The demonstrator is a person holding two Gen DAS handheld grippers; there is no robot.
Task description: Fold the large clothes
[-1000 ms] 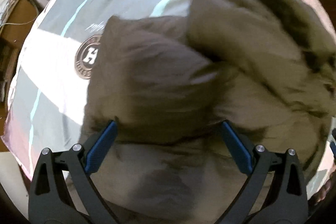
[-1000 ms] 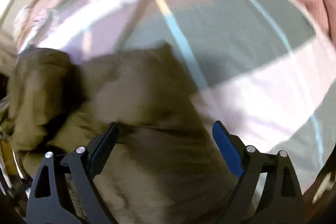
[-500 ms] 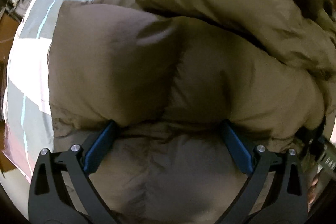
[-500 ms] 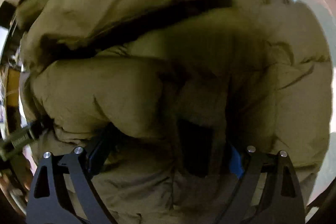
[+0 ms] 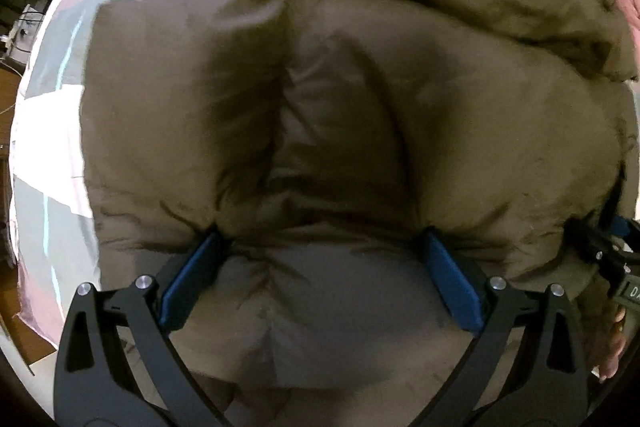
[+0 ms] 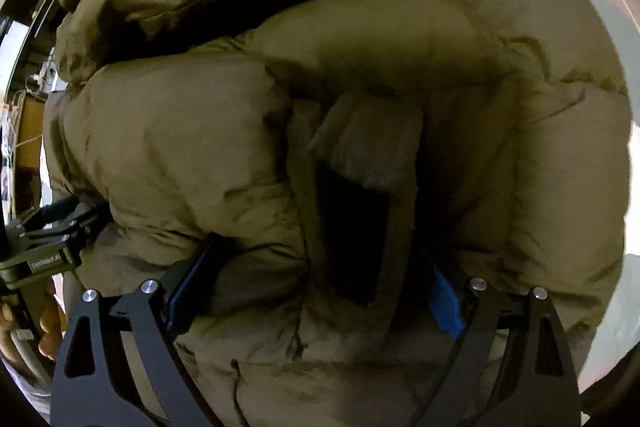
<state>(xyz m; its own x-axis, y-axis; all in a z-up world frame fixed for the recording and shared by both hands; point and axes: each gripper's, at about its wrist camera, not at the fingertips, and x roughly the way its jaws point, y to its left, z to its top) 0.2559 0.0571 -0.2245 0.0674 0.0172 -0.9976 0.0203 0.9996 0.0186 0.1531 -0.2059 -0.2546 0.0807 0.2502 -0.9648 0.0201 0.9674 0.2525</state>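
The left gripper (image 5: 320, 263) points down into a puffy olive jacket (image 5: 360, 131), its blue pads (image 5: 192, 279) spread wide with a padded panel bulging between them; the fabric touches the tips, yet whether they pinch it cannot be told from this view. The right gripper (image 6: 320, 267) stands likewise, jaws wide, with a ridge of the jacket (image 6: 200, 147) and its dark pocket slit (image 6: 352, 239) between them, one blue pad half buried in cloth at the lower right. The jacket fills nearly the whole of both views, bunched on a pastel sheet (image 5: 52, 131) that shows only at the left edge of the left view and the upper right of the right view. A thick roll, perhaps the hood or collar, lies across the top of each frame, so the jacket's length seems to run from the bottom of the frame upward, away from both tools. The other gripper peeks in at the right edge of the left view and the left edge of the right view, so the two work side by side on the same near hem. Neither looks nearer; the coming fold probably needs both to carry this edge toward the roll together.
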